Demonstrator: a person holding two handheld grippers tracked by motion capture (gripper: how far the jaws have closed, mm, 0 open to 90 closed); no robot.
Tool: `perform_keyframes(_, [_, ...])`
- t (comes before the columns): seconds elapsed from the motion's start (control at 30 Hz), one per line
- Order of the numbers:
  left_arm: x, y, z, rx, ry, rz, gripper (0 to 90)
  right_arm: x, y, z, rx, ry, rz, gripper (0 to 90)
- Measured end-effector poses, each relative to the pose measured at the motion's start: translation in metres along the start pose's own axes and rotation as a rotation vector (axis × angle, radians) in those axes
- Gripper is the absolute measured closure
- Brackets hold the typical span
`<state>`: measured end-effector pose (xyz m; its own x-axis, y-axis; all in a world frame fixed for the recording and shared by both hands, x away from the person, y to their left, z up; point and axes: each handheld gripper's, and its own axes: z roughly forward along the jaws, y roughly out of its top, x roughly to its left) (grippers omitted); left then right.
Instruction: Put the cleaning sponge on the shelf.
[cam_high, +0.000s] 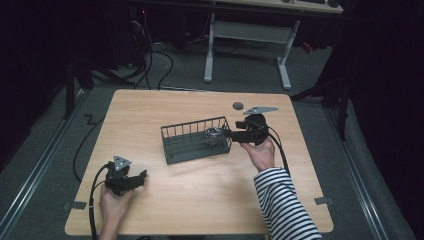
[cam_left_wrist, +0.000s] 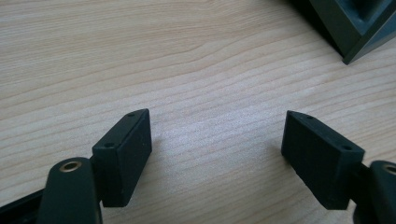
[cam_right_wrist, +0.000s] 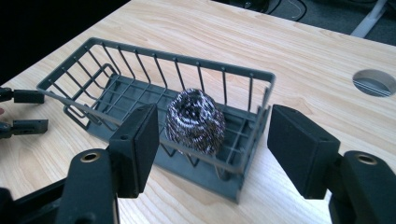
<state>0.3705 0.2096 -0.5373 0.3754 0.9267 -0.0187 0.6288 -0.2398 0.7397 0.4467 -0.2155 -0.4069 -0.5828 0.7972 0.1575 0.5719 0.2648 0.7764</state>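
Steel scourer (cam_right_wrist: 195, 122) lies unlabelled in the wire basket (cam_right_wrist: 116, 93), both grippers' jaws released, grasping nothing.

Left hand (cam_high: 114, 204): enters from the near edge, wrapped around its gripper from behind.
Left gripper (cam_high: 142, 176): low at the near left, pointing right and slightly away; jaws wide apart, nothing between them.
Right arm (cam_high: 282, 200): striped sleeve, reaching from the near right toward the centre.
Right gripper (cam_high: 226, 133): pointing left, roughly level; jaws apart, pads pressing on nothing.
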Motion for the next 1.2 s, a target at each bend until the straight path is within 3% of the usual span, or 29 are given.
perform_keyframes(0.8, [0.0,0.0,0.0,0.001,-0.001,0.001,24.7,-0.009,-0.034,-0.06,-0.099,-0.04,0.013,35.6])
perform_keyframes(1.2, [0.0,0.0,0.0,0.001,-0.001,0.001,24.7,-0.016,-0.058,-0.084,-0.137,-0.063,0.052,36.4])
